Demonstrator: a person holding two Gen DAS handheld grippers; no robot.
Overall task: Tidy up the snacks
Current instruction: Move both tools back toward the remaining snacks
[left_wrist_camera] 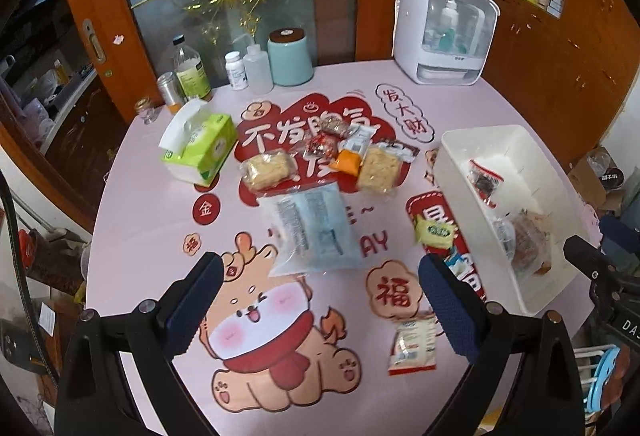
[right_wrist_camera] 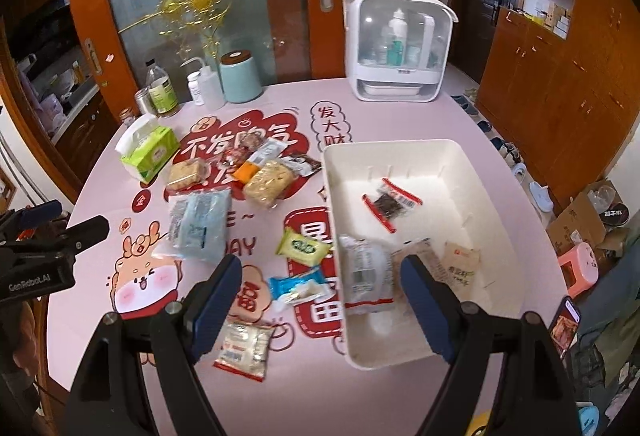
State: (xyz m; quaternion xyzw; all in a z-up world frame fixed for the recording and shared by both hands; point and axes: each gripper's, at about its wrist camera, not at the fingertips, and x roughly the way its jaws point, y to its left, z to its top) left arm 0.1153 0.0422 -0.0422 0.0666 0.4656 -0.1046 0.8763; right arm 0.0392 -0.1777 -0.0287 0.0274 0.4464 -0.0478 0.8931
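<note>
A white plastic bin (right_wrist_camera: 472, 172) sits on the right of the pink round table. In it lie a red-edged packet of dark snack (right_wrist_camera: 392, 202), a grey-white packet (right_wrist_camera: 366, 276) and brown paper packets (right_wrist_camera: 460, 264). My right gripper (right_wrist_camera: 322, 268) hangs open over the bin's near left wall and holds nothing. My left gripper (left_wrist_camera: 320, 268) is open above a pale blue packet (left_wrist_camera: 312, 228). Loose on the table are a yellow-green packet (right_wrist_camera: 304, 244), a blue packet (right_wrist_camera: 296, 286), a white-red packet (right_wrist_camera: 244, 348) and a pile of snacks (left_wrist_camera: 332, 156).
A green tissue box (left_wrist_camera: 200, 144) stands left of the pile. Bottles, a tin and a mint canister (left_wrist_camera: 290, 56) line the table's far edge, with a white storage box (left_wrist_camera: 444, 32) at the far right. Wooden cabinets surround the table.
</note>
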